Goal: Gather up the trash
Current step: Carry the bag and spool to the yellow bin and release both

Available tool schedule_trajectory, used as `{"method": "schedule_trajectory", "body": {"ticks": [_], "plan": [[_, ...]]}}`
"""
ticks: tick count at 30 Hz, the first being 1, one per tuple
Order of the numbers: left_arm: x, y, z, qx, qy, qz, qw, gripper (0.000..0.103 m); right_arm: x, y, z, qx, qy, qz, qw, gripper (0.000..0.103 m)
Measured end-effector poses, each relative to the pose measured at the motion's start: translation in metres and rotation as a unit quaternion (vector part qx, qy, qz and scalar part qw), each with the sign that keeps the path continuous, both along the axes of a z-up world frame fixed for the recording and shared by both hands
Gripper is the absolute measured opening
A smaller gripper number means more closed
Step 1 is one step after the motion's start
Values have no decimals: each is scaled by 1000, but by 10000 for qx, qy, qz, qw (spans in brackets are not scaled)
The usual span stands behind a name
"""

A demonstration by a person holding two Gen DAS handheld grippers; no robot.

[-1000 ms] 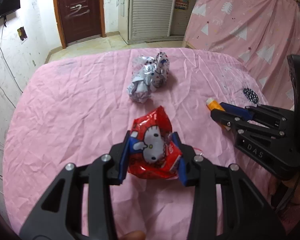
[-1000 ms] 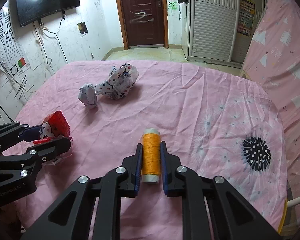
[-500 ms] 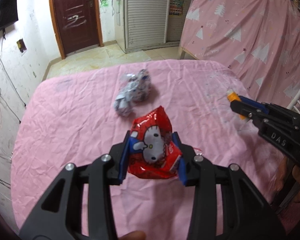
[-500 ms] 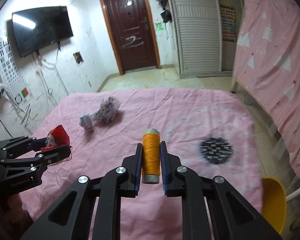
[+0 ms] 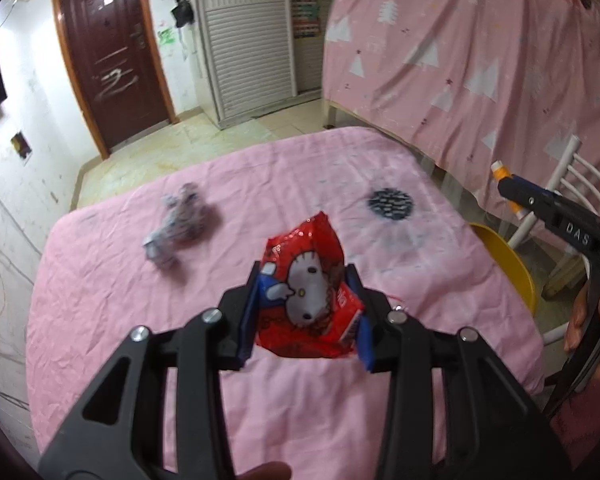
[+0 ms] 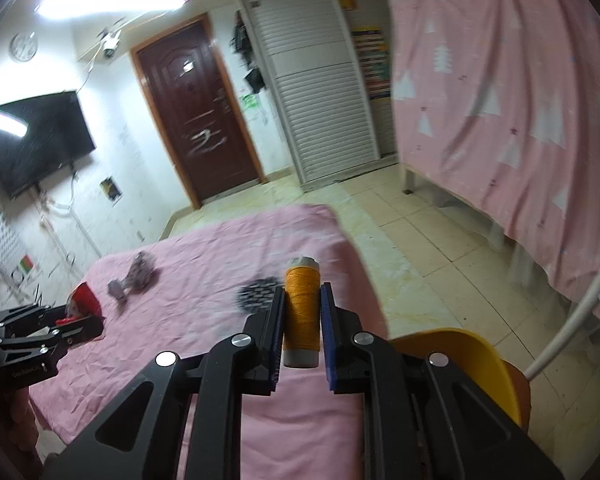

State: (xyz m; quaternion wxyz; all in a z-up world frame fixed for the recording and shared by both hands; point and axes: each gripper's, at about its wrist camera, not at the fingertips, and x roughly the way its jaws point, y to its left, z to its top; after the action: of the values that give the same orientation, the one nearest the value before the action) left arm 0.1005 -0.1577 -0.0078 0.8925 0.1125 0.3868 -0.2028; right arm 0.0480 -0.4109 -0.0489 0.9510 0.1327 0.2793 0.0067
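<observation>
I see both grippers higher and pulled back from the table (image 5: 100, 280) versus a second ago. Left gripper (image 5: 306, 312) clamps the red wrapper (image 5: 306, 292); right gripper (image 6: 302, 320) clamps the orange thread spool (image 6: 301, 312). Crumpled wrapper (image 5: 180, 228) lies far ahead on the cloth.

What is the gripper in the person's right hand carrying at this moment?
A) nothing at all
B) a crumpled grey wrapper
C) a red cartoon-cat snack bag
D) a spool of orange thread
D: in the right wrist view, the right gripper is shut on the spool of orange thread, held upright between its blue pads, while the red snack bag sits in the left gripper.
</observation>
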Motion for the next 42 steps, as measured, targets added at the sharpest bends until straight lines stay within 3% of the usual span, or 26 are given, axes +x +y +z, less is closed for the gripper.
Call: {"method": "schedule_trajectory", "body": {"ticks": [7,15,30,33,37,42], "plan": [[-17,-51,11,164,-155,-431,9988,38,-20,-48,-11,103,-32,-424,9990,10],[-28,-114,23,103,-226,-948,9952,38,-27,-89,-30,316,59,-767,9965,10],[-31,-196,12,-71,119,-1579,9874,38,-32,-124,-45,680,191,-917,9933,12],[-29,-204,10,-134,210,-1620,9865,41,-35,-127,-45,706,186,-1006,9922,13],[-26,-208,8,-183,269,-1590,9867,64,-38,-133,-46,769,162,-1055,9913,15],[-21,-207,4,-179,352,-1505,9878,64,-37,-130,-47,777,181,-1007,9917,20]]}}
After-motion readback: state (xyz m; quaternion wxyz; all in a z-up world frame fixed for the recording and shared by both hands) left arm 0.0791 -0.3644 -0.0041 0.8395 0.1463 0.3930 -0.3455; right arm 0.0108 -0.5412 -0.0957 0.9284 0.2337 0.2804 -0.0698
